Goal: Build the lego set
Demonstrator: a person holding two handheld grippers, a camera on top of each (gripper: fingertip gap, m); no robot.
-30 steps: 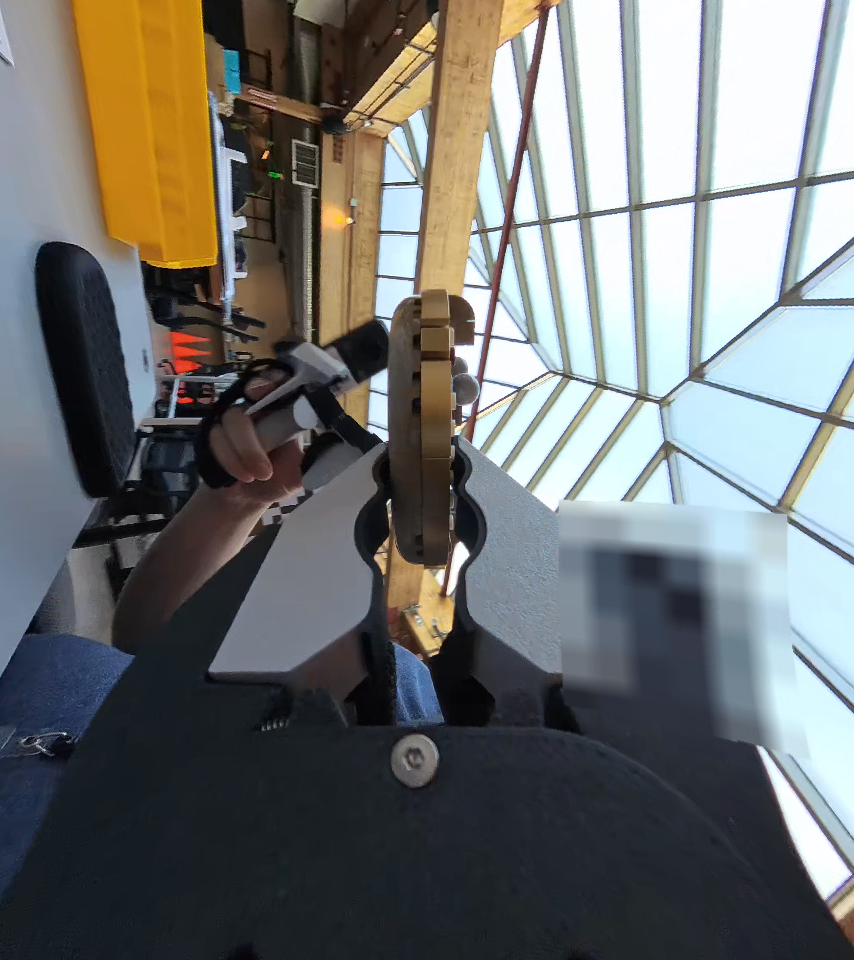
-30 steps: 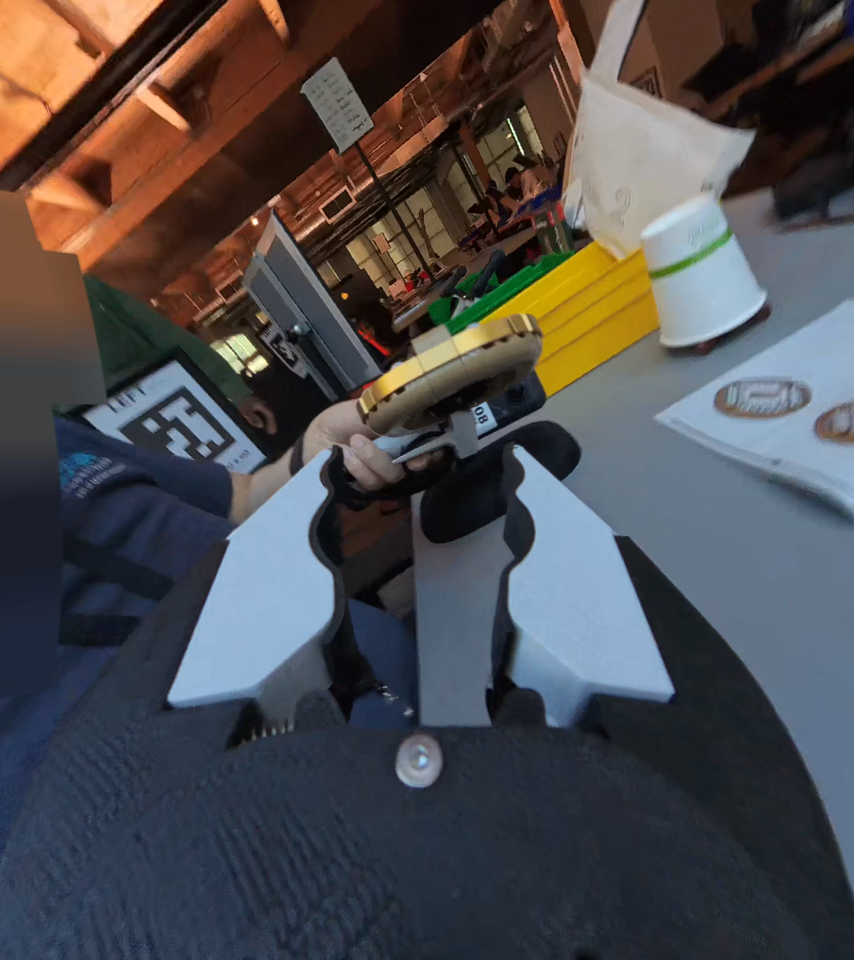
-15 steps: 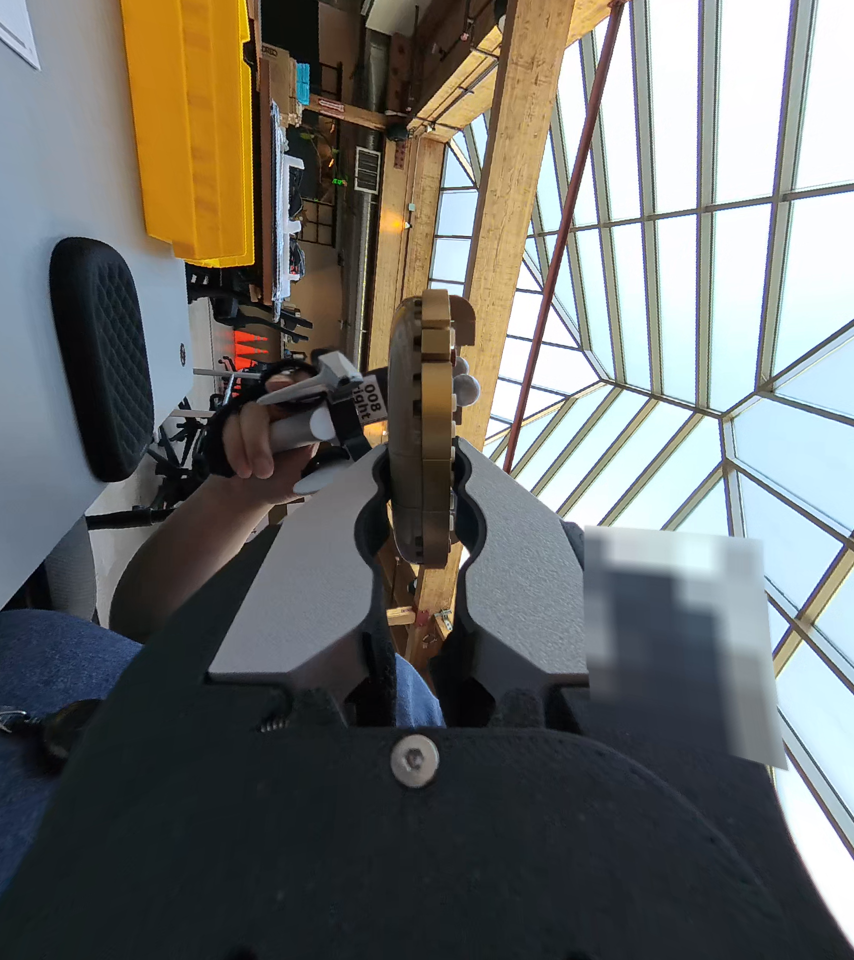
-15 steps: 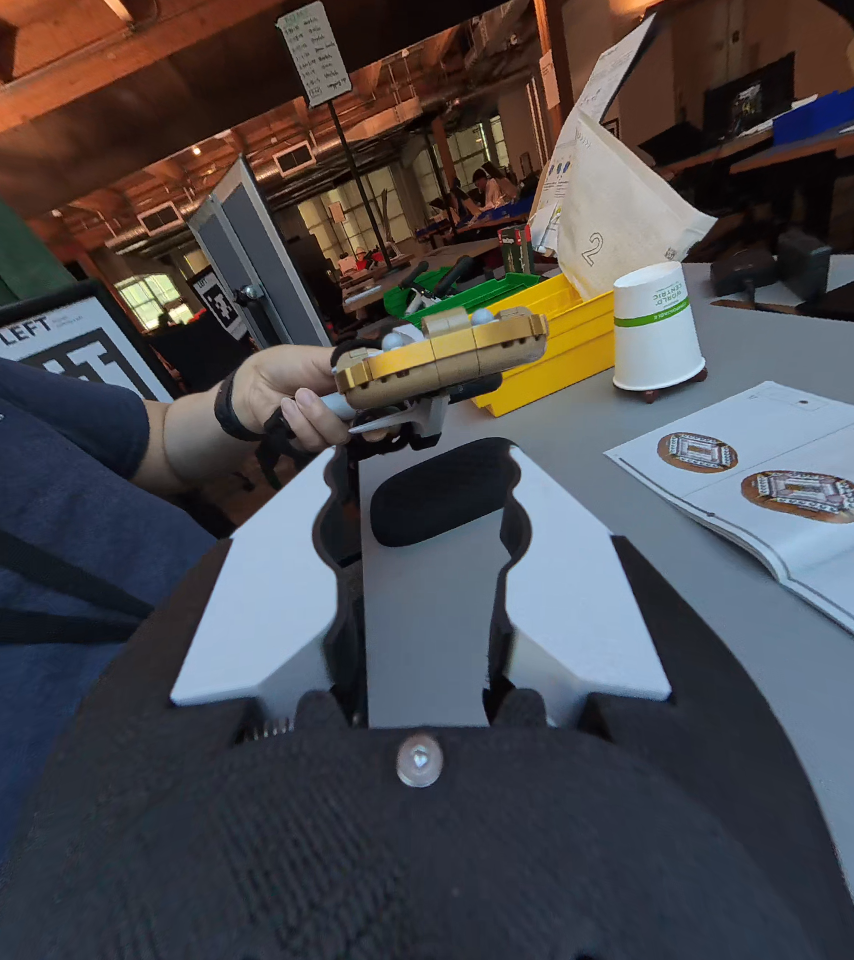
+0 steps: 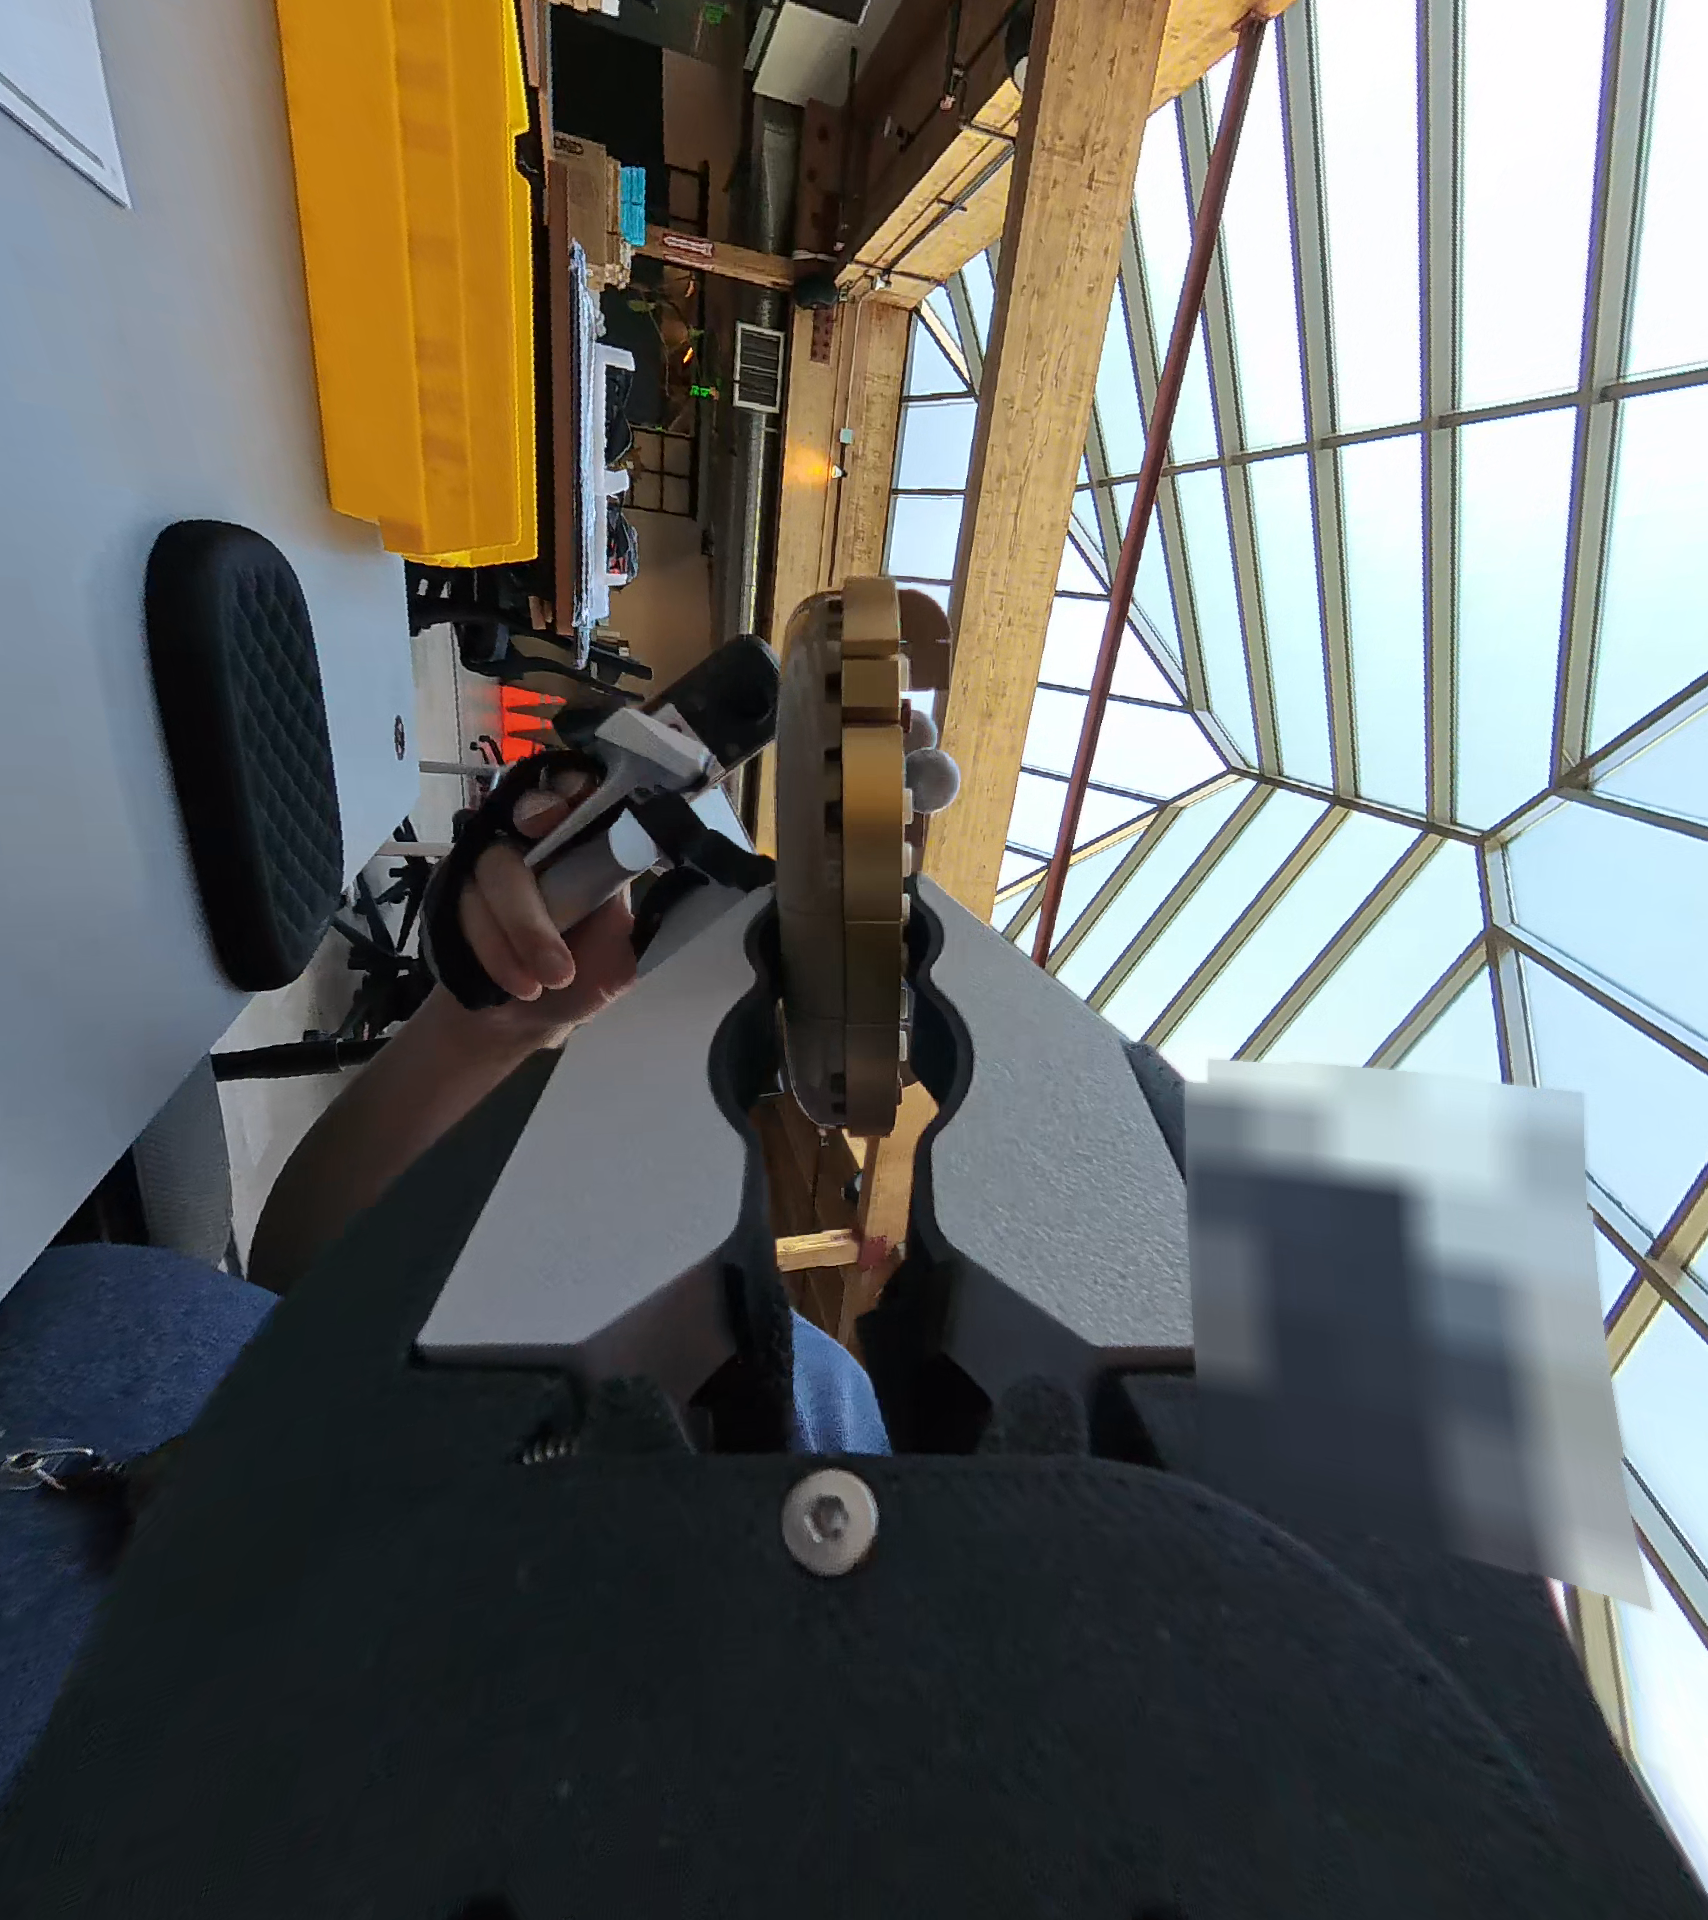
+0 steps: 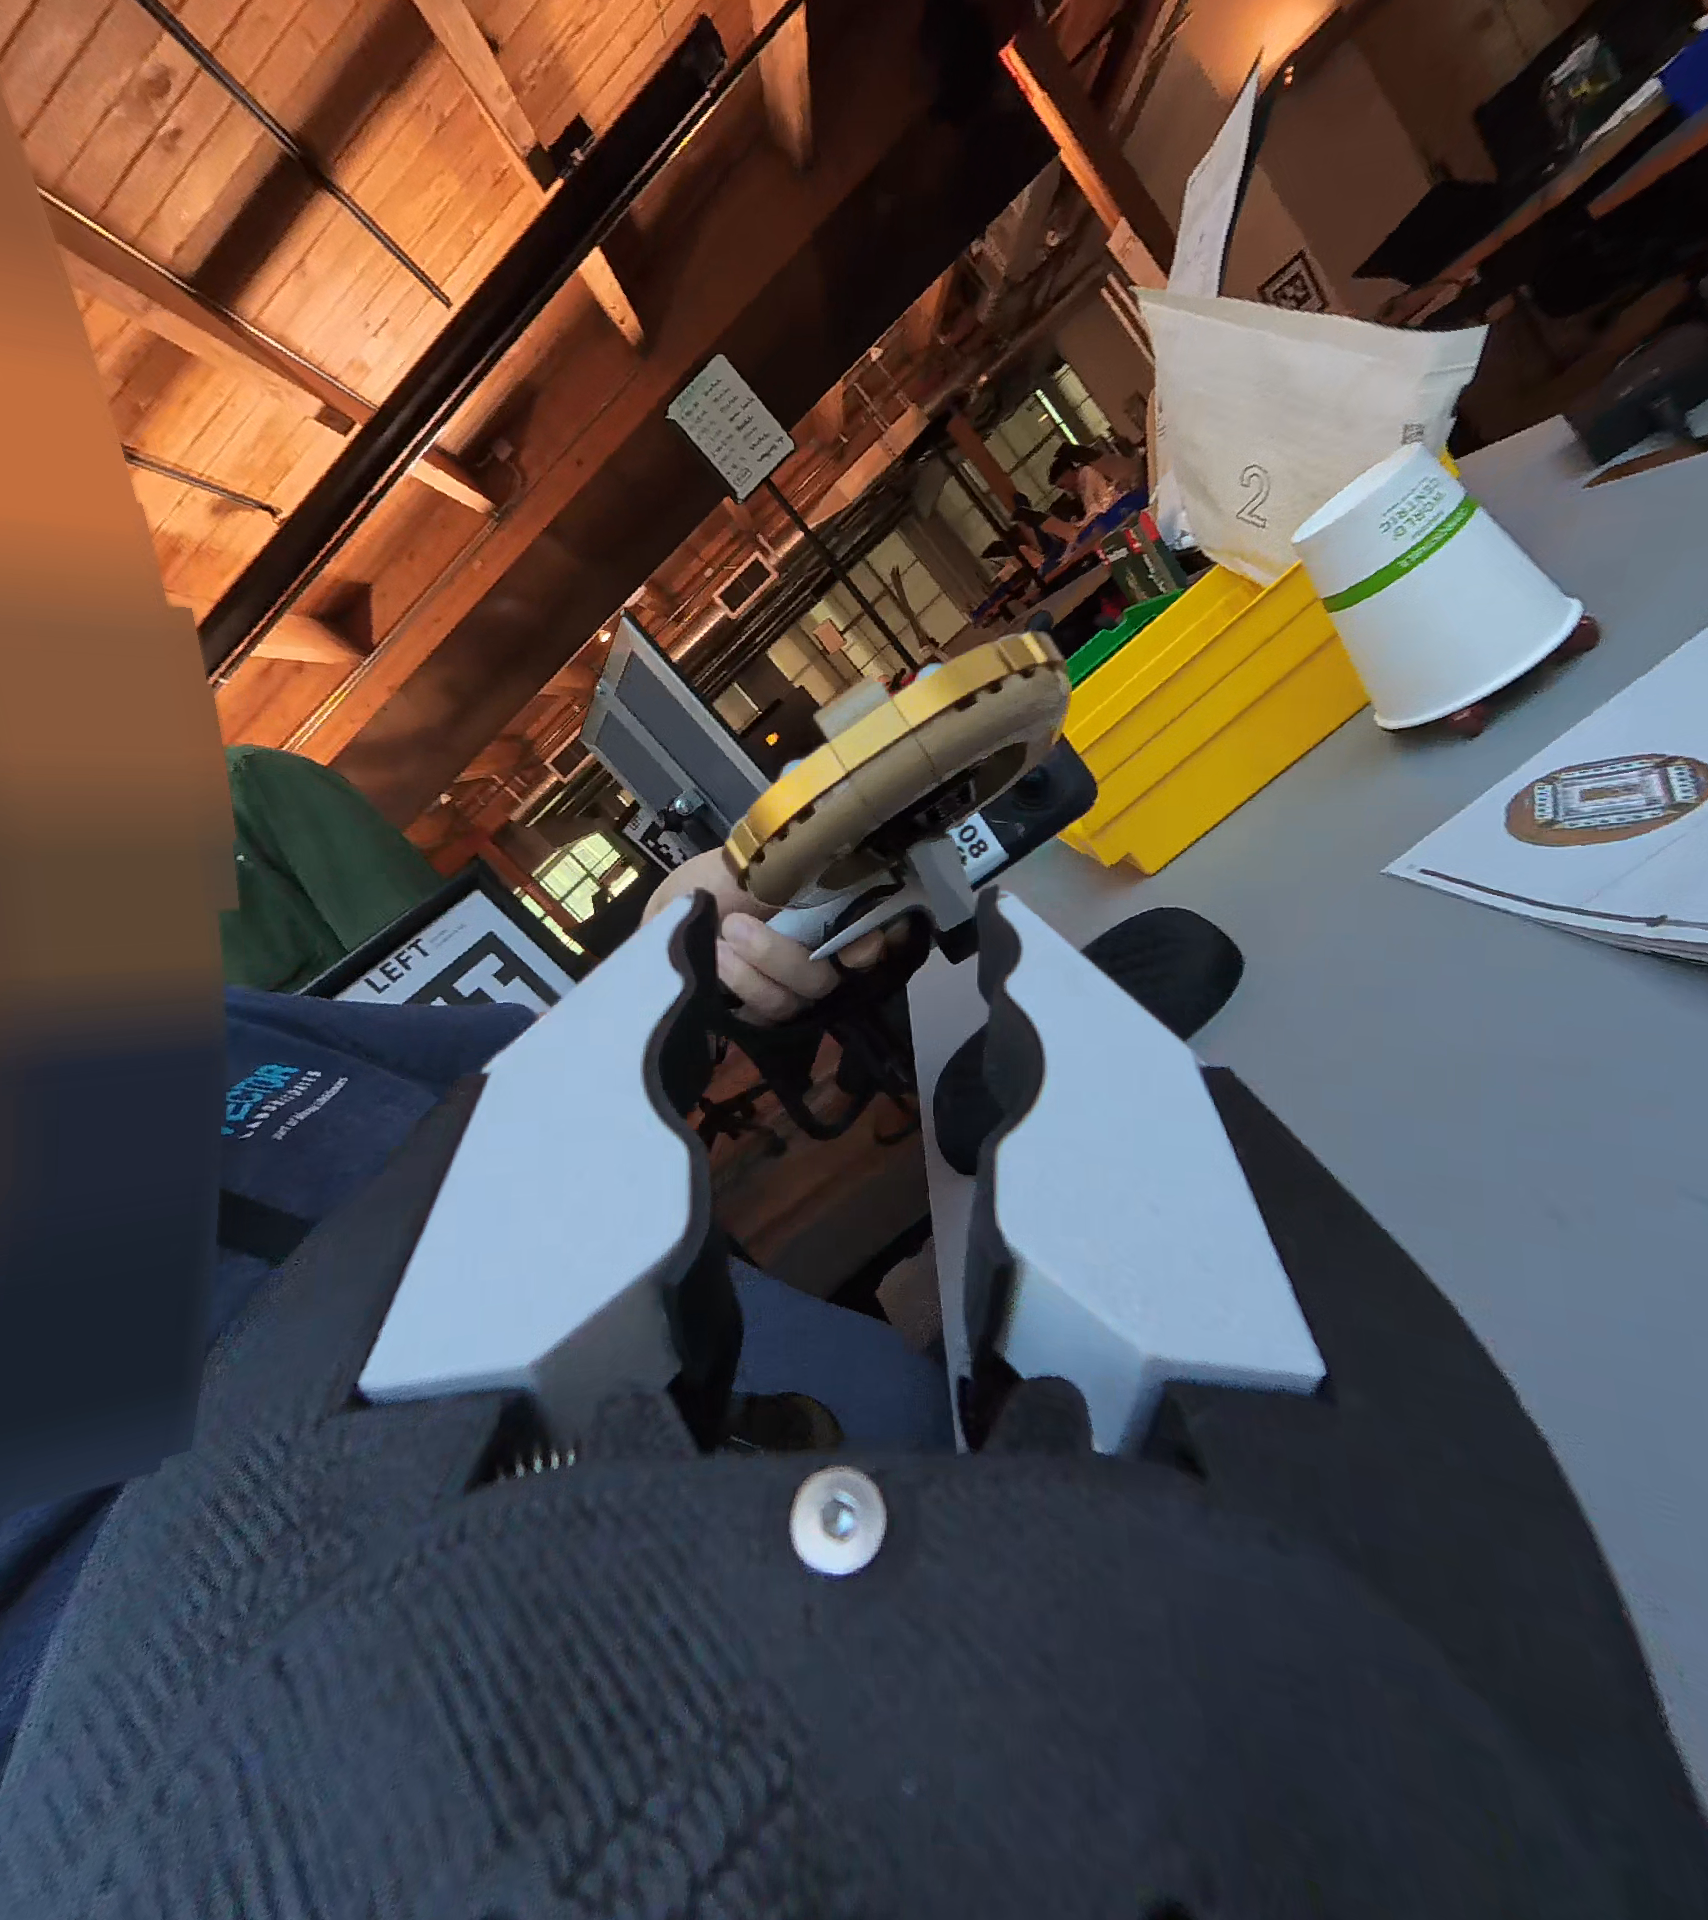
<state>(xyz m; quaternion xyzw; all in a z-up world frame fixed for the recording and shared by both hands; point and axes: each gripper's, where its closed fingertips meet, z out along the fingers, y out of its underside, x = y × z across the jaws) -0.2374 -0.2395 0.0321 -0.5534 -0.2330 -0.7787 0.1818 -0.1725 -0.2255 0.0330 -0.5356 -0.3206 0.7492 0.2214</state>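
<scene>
My left gripper (image 5: 842, 920) is shut on a round gold and tan lego disc (image 5: 845, 831), held edge-on up in the air, with small grey knobs on its right face. The same disc (image 6: 897, 774) shows in the right wrist view, tilted, a little beyond my right gripper (image 6: 845, 914). The right gripper is open and empty, with its jaws wide apart just below the disc. A hand (image 5: 517, 925) holding the right gripper shows left of the disc in the left wrist view.
The grey table (image 6: 1452, 1143) carries an open instruction booklet (image 6: 1660, 831), an upturned white paper cup (image 6: 1432, 603), yellow bins (image 6: 1214, 717), a paper bag (image 6: 1286, 457) and a black pad (image 6: 1151, 987) near its edge. The person's lap is below. One gripper's finger ends stand about 8 cm off the other's.
The disc stays clamped in my left gripper. My right gripper has rolled and come closer under the disc, still open.
</scene>
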